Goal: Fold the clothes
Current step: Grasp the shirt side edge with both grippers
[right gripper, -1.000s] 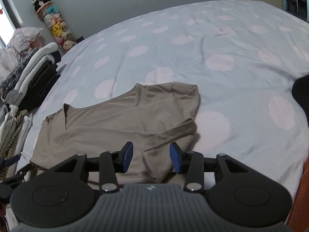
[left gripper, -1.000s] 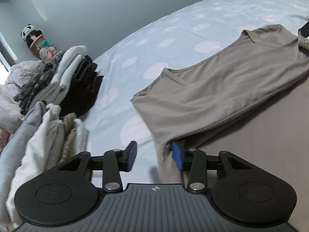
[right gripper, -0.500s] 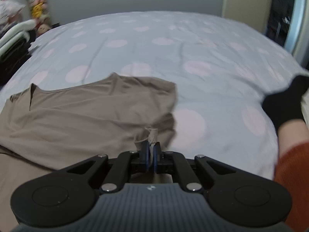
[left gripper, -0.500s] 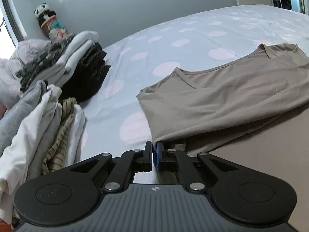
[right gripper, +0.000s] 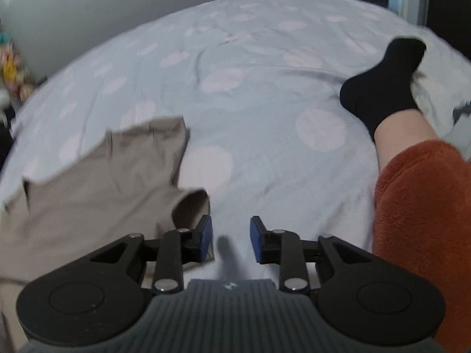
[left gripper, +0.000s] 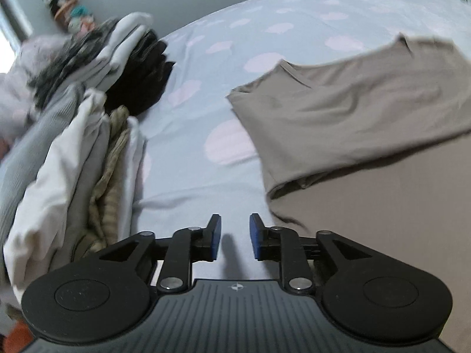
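Tan shirt (left gripper: 347, 100) part folded on bed (left gripper: 206, 67) | left tongs (left gripper: 235, 236) spread, holding nothing | right tongs (right gripper: 230, 239) spread, holding nothing | next maybe: grab shirt edge, fold again

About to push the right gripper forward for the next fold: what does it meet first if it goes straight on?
Probably only the bedsheet. The open right gripper points at bare dotted sheet; the taupe shirt lies just left of its line, and the person's black-socked foot is off to the right. Depth is uncertain.

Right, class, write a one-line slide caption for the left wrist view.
Open left tool hovers over the spotted bedsheet, between stacked folded clothes and a partly folded taupe shirt.
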Available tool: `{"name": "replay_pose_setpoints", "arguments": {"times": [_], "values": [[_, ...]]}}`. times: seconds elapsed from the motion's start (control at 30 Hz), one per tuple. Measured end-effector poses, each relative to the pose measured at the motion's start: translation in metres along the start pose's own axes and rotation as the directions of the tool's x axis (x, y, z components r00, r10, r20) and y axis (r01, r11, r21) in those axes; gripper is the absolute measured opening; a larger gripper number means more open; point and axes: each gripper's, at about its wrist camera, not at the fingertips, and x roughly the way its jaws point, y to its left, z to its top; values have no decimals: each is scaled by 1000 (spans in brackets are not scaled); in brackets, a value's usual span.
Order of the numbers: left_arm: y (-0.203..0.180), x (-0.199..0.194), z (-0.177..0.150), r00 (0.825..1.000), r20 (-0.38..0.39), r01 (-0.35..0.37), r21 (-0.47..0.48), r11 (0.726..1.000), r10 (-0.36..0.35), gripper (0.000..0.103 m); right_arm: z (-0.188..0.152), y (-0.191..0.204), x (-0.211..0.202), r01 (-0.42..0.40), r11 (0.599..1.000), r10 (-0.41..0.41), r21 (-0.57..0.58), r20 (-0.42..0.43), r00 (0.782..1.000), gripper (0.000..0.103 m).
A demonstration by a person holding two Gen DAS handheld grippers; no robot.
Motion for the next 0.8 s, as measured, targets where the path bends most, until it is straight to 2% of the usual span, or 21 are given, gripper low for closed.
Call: {"name": "replay_pose_setpoints", "arguments": {"times": [0.07,0.17,0.23,0.4,0.5,0.53,0.57,0.6,0.63,0.67,0.8], "values": [[17,-3,7,997,17,75,-94,993,-73,40,5,-4,2,-36,999,35,35,18,999,39],[36,1,23,987,47,158,-219,963,-151,49,11,0,10,-76,996,74,50,34,997,42],[44,9,37,980,68,196,-281,940,-185,51,15,4,16,-101,993,98,56,41,994,46],[49,56,70,969,71,244,-382,891,-235,52,17,8,30,-117,991,115,64,41,993,46],[49,86,80,969,45,236,-443,865,-241,52,18,6,44,-121,989,120,91,7,993,45],[49,93,82,969,34,232,-458,858,-244,44,18,5,48,-122,987,123,101,-7,992,38],[48,101,83,969,27,230,-471,851,-247,27,17,4,51,-121,987,123,107,-13,992,32],[49,103,84,968,39,237,-477,846,-249,22,16,6,52,-114,989,116,97,-13,993,18],[49,106,84,966,51,245,-482,841,-252,10,15,7,51,-110,990,111,84,-8,994,10],[50,105,84,965,67,255,-487,835,-255,2,15,9,48,-109,992,109,65,7,994,6],[57,91,81,964,136,265,-506,821,-227,2,16,16,29,-113,994,113,5,92,989,5]]}}
